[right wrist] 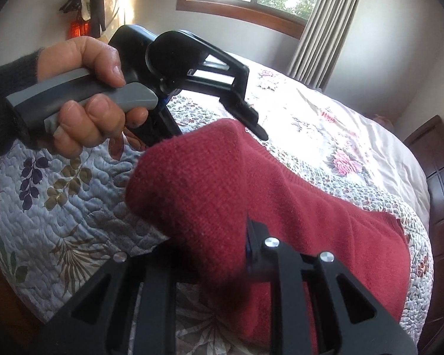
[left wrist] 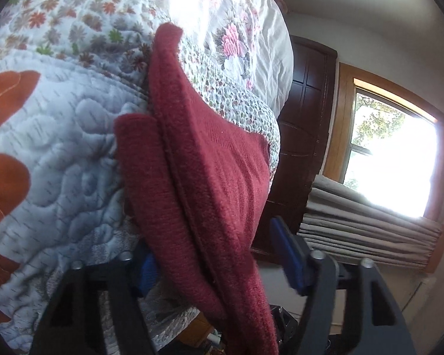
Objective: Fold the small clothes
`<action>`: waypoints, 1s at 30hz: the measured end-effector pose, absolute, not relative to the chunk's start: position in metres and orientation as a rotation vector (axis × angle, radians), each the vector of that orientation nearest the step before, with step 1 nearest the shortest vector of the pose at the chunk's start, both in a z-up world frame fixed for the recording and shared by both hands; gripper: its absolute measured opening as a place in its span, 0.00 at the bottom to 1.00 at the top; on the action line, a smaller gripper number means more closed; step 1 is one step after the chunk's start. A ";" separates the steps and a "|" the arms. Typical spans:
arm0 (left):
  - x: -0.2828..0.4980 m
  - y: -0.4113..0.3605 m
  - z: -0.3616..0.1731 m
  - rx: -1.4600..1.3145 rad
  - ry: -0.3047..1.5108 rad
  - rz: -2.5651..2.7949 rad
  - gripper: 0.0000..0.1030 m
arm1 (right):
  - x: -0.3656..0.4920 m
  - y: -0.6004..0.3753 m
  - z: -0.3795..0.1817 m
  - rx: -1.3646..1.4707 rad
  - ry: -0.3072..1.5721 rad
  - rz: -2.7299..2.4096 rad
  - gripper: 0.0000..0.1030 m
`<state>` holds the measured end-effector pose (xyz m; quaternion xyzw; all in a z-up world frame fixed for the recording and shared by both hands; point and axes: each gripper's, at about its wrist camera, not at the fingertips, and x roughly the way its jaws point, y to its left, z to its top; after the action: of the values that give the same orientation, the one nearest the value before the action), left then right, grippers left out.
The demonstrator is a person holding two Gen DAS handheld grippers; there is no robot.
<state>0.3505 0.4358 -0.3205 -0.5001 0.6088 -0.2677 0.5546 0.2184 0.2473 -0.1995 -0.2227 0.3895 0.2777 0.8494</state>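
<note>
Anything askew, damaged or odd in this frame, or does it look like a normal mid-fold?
Nothing stands out. The red knit garment is lifted off the quilt, draped between the fingers of both grippers, with no visible damage. The bedding is rumpled but unremarkable.

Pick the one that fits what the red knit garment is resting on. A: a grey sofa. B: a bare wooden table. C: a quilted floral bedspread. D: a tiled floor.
C: the red knit garment lies over a quilted bedspread with leaf and flower prints, while both sets of tongs reach into its folds.
</note>
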 end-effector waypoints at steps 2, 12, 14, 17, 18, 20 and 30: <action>0.352 0.435 -0.318 -1.177 1.435 -0.630 0.31 | 0.220 0.246 -0.196 -0.466 0.823 0.582 0.18; 0.356 0.421 -0.277 -1.102 1.400 -0.613 0.20 | 0.213 0.237 -0.177 -0.443 0.797 0.574 0.18; 0.359 0.416 -0.263 -1.079 1.394 -0.610 0.20 | 0.212 0.232 -0.171 -0.425 0.786 0.572 0.18; 0.363 0.407 -0.243 -1.038 1.385 -0.608 0.20 | 0.214 0.221 -0.160 -0.392 0.768 0.566 0.18; 0.364 0.403 -0.235 -1.024 1.380 -0.609 0.20 | 0.215 0.218 -0.156 -0.383 0.762 0.564 0.18; 0.367 0.395 -0.222 -0.997 1.372 -0.608 0.20 | 0.214 0.210 -0.149 -0.363 0.748 0.560 0.18; 0.373 0.342 -0.167 -0.879 1.365 -0.591 0.20 | 0.215 0.161 -0.123 -0.257 0.699 0.544 0.17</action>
<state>0.3733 0.3421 -0.1667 -0.3867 0.6008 -0.2600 0.6495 0.2153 0.1614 -0.1235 -0.1240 0.3373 0.2624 0.8955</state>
